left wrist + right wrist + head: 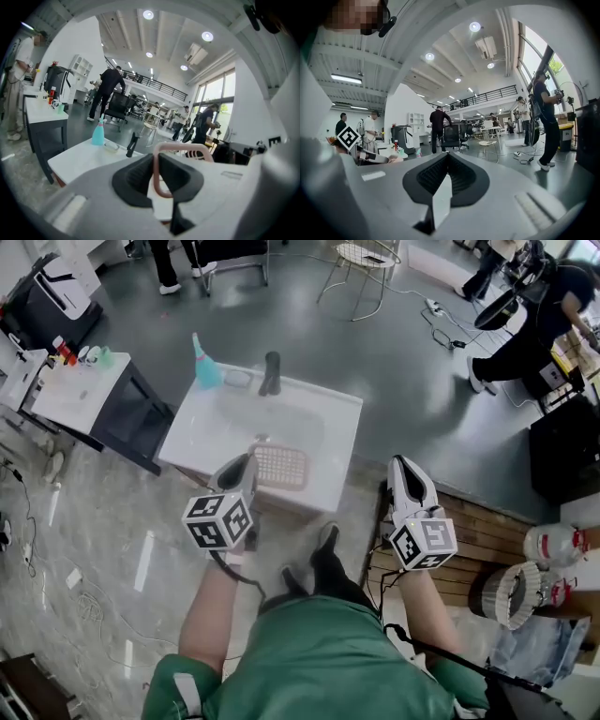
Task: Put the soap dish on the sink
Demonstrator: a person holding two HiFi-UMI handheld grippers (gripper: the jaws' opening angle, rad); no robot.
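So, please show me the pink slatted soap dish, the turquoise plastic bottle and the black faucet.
pink slatted soap dish (281,467), head view, middle of its grid.
turquoise plastic bottle (206,371), head view, its body.
black faucet (271,374), head view, its upright stem.

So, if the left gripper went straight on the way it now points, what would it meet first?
The left gripper, shut on the pink soap dish, points slightly down toward the white sink. The dish would probably touch the sink top first, before the black faucet; depth is unclear.
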